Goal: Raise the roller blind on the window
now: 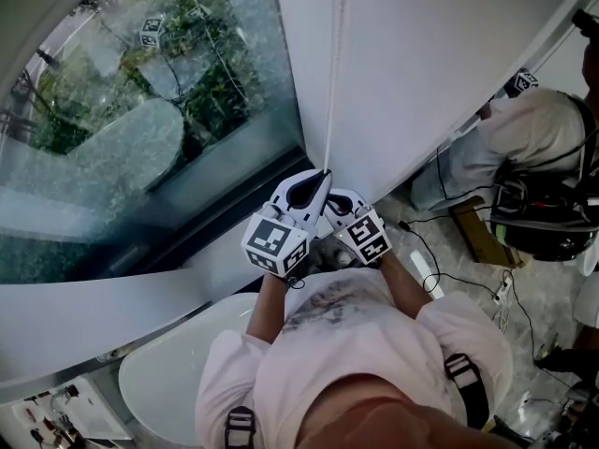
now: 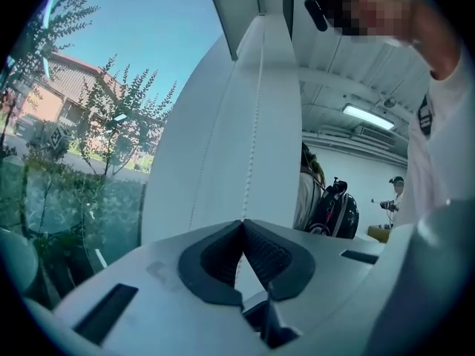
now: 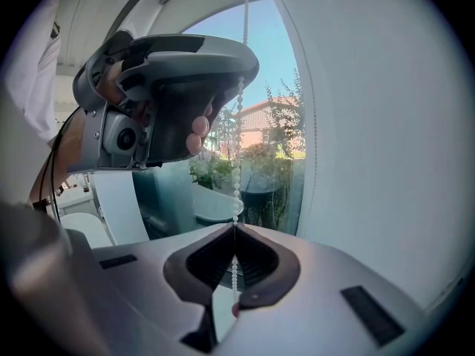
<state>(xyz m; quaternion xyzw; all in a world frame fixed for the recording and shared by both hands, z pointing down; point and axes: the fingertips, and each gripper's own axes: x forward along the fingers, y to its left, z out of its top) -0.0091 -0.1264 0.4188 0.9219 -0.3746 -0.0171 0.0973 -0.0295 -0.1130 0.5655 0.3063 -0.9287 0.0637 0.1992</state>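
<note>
Left gripper and right gripper clench their fingers on the bead chain; the left grips higher. The roller blind hangs beside the window.

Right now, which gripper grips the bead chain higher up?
The left gripper: the right gripper view shows it clamped on the bead chain above the right gripper.

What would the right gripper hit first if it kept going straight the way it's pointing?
Probably the left gripper, close ahead on the bead chain that the right gripper holds; past it, the window glass. Depth is unclear.
</note>
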